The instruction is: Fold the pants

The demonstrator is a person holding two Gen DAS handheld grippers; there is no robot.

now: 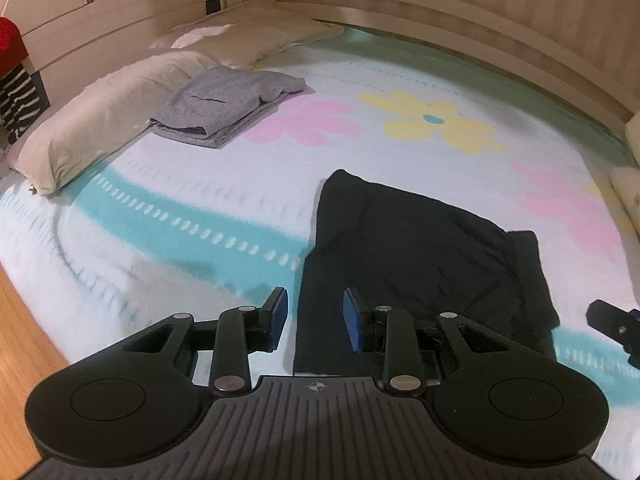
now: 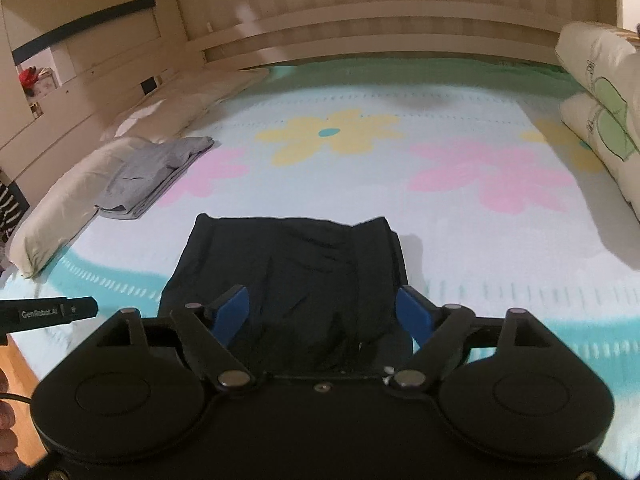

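Black pants lie folded into a compact rectangle on the flowered blanket, near the bed's front edge. My left gripper hovers above their left edge, blue pads apart, holding nothing. In the right wrist view the same pants lie straight ahead. Over their near part my right gripper stands wide open, no cloth caught between its pads. Both grippers are clear of the fabric.
Grey folded clothing rests at the back left against a long pillow. Printed cushions line the right side. A wooden bed frame rings the mattress. Wood floor shows at the left.
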